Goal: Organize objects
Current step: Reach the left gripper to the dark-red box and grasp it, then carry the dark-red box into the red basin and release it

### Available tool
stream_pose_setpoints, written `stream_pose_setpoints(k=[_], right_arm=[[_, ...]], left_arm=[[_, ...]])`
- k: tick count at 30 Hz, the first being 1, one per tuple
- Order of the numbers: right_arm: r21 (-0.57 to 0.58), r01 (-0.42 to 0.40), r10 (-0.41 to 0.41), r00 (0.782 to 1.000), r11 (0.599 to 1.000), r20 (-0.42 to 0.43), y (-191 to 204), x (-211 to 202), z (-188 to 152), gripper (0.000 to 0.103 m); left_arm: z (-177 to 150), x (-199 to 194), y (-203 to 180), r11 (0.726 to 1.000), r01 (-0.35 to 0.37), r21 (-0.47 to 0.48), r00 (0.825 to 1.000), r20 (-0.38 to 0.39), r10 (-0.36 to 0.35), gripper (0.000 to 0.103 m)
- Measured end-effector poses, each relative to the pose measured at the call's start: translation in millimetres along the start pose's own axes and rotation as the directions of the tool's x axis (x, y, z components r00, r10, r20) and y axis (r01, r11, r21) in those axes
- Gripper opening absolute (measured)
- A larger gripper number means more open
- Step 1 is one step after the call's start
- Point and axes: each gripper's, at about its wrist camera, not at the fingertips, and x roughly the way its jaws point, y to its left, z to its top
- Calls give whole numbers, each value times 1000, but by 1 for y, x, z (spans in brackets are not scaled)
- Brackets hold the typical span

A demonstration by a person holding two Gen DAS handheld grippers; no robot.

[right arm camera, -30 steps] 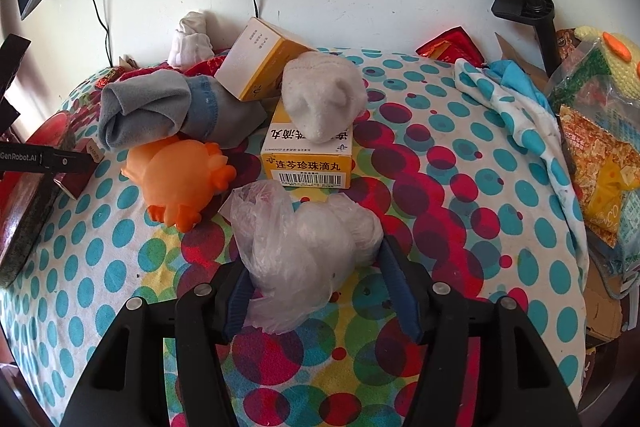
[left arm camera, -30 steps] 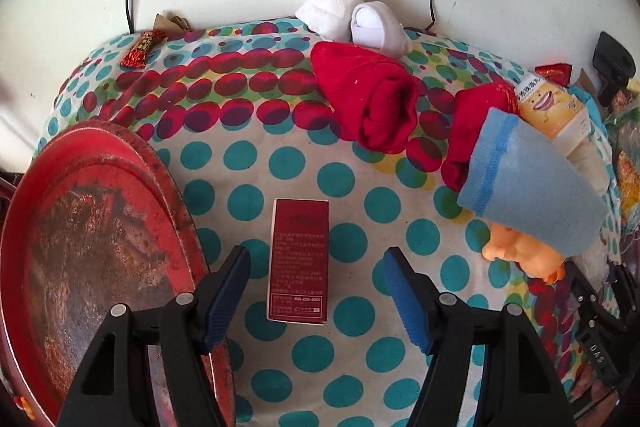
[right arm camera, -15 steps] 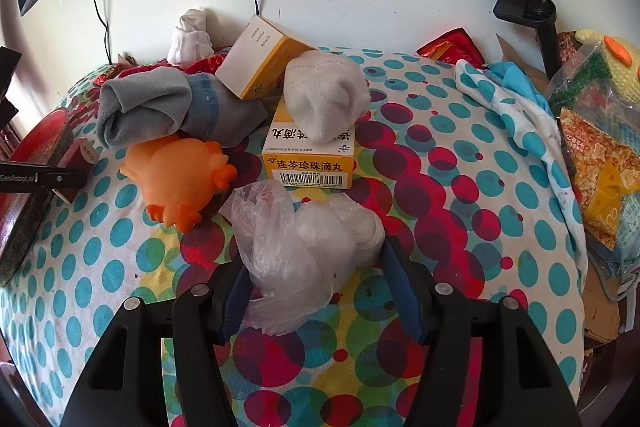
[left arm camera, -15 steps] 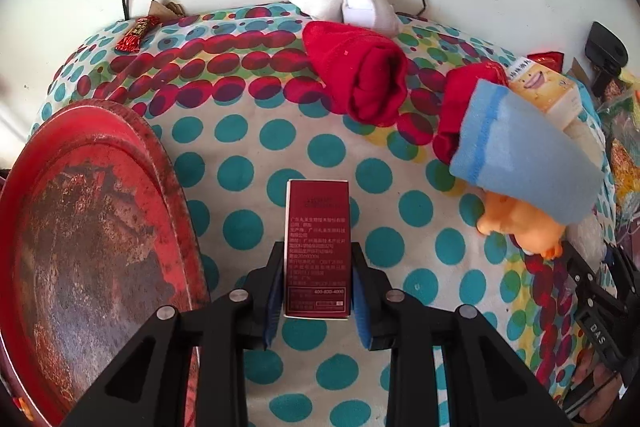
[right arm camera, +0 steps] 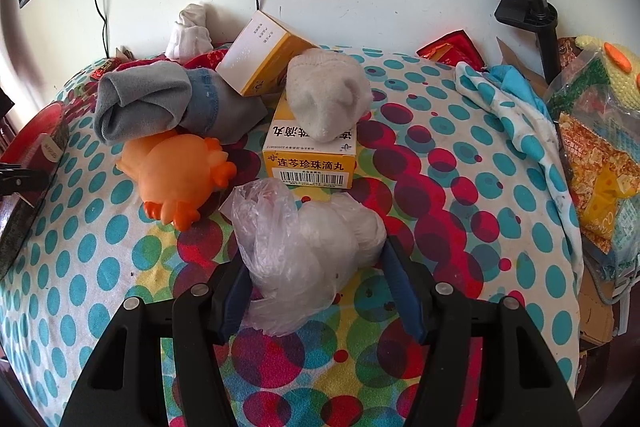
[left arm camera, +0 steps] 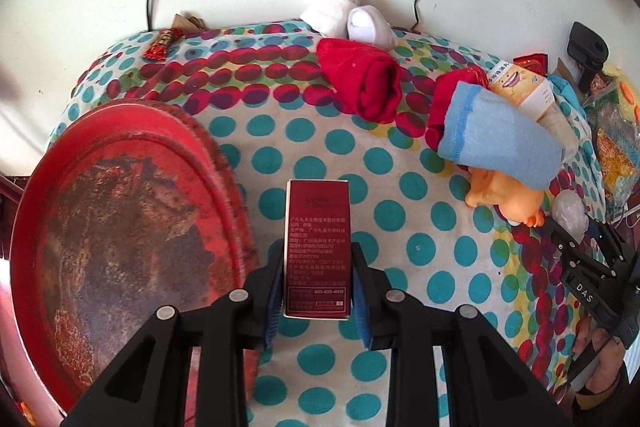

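My left gripper (left arm camera: 318,267) is shut on a dark red box (left arm camera: 318,239), holding it over the polka-dot cloth just right of the red round tray (left arm camera: 120,219). My right gripper (right arm camera: 316,279) stands around a white bundle in a clear plastic bag (right arm camera: 304,247); the fingers look close to it, and whether they press it is unclear. An orange rubber toy (right arm camera: 176,175), a grey-blue sock roll (right arm camera: 160,103), two yellow medicine boxes (right arm camera: 312,159) and a white sock (right arm camera: 328,95) lie beyond it.
A red sock roll (left arm camera: 364,83) and white socks (left arm camera: 352,19) lie at the back near the wall. A blue sock (left arm camera: 496,139) and the orange toy (left arm camera: 504,195) lie right. Snack bags (right arm camera: 600,155) and a black clamp stand (right arm camera: 528,7) stand at the far right.
My left gripper closed on the dark red box and lifted it slightly. My right gripper stayed around the bagged bundle, almost unmoved.
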Motion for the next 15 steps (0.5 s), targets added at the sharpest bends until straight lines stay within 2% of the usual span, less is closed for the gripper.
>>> stream_pose_setpoints(k=[6, 15], right_arm=[[0, 2, -2, 1000, 1000, -1, 0, 0, 0, 61], [-1, 5, -5, 1000, 1000, -3, 0, 0, 0, 60]], left_arm=[[-5, -19, 36, 998, -19, -52, 1000, 13, 19, 30], [-14, -42, 115, 982, -114, -148, 993, 23, 118, 30]])
